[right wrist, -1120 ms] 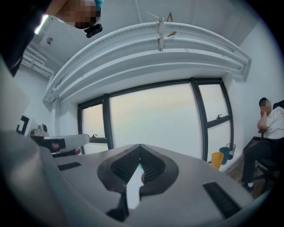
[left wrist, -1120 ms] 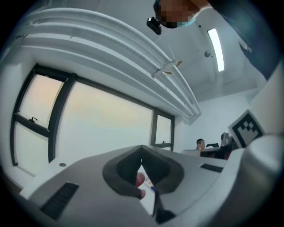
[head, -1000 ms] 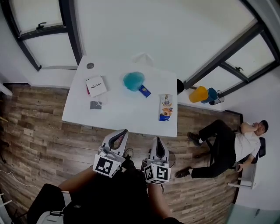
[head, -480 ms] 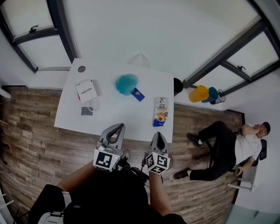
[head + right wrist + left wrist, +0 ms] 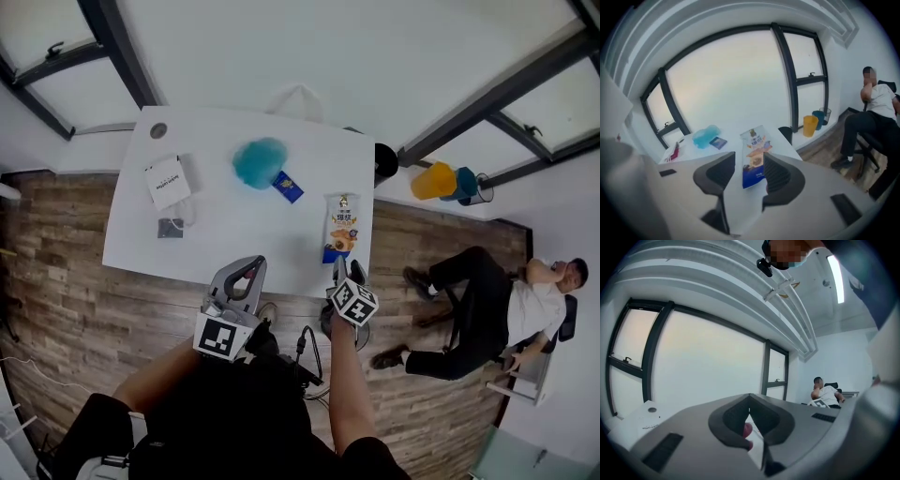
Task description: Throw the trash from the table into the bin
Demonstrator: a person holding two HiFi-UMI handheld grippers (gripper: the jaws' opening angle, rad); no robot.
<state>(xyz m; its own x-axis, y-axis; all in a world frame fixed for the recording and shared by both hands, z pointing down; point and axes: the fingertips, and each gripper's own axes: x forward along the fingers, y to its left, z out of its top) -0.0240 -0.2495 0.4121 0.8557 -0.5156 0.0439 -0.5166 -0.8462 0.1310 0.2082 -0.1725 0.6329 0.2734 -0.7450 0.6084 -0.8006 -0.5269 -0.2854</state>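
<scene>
On the white table (image 5: 234, 234) lie a printed snack bag (image 5: 341, 228), a crumpled blue wrapper (image 5: 259, 161), a small dark blue packet (image 5: 288, 187), a white packet (image 5: 166, 181) and a small grey sachet (image 5: 170, 228). A black bin (image 5: 385, 161) stands at the table's far right corner. My right gripper (image 5: 339, 267) hangs over the table's near edge, tilted down, just short of the snack bag (image 5: 753, 140). Its jaws have just been opening, and the bag shows in the gap of the right gripper (image 5: 749, 155), untouched. My left gripper (image 5: 255, 263) is held level before the table, tips of the left gripper (image 5: 750, 397) together.
A person sits on a chair (image 5: 497, 300) on the wooden floor to the right. A yellow bin (image 5: 432, 180) and a blue bin (image 5: 461, 182) stand by the window frame beyond the black bin (image 5: 786, 133). Windows and a white wall close off the far side.
The right gripper has swung forward and down to the table's near edge by the snack bag, and its jaws have opened. The left gripper moved forward a little, still closed.
</scene>
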